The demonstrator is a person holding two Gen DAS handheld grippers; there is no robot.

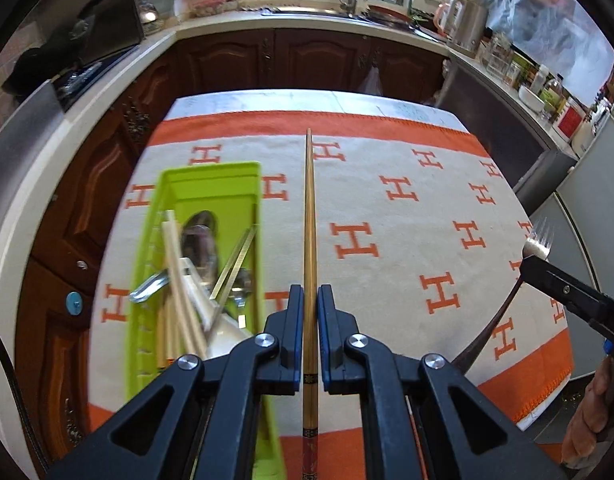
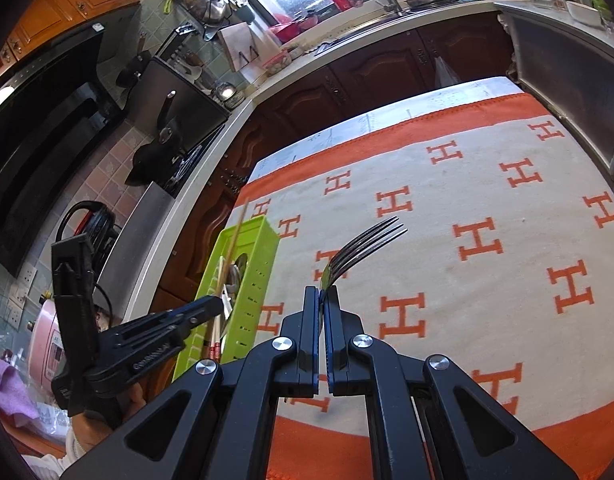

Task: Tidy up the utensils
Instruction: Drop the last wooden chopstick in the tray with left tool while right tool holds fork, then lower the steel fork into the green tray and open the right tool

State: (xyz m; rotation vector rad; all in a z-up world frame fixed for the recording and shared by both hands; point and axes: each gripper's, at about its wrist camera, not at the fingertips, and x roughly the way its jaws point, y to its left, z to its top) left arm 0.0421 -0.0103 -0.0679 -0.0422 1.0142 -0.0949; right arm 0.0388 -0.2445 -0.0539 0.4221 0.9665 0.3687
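My left gripper (image 1: pixel 310 294) is shut on a long wooden chopstick (image 1: pixel 309 216) that points straight ahead, held in the air above the table. To its left lies a green utensil tray (image 1: pixel 211 176) holding spoons, pale chopsticks and other cutlery. My right gripper (image 2: pixel 322 294) is shut on a metal fork (image 2: pixel 363 246), tines up and forward, over the cloth. That fork (image 1: pixel 538 242) and right gripper (image 1: pixel 527 264) show at the right edge of the left wrist view. The left gripper (image 2: pixel 221 306) with its chopstick (image 2: pixel 237 232) hangs over the tray (image 2: pixel 259 272) in the right wrist view.
The table carries a white cloth (image 1: pixel 387 208) with orange H marks and an orange border. Dark wooden cabinets (image 1: pixel 307 60) and a counter with a sink run behind it. A stove and pan (image 2: pixel 163 140) are to the left. A person's hand (image 1: pixel 591 424) holds the right gripper.
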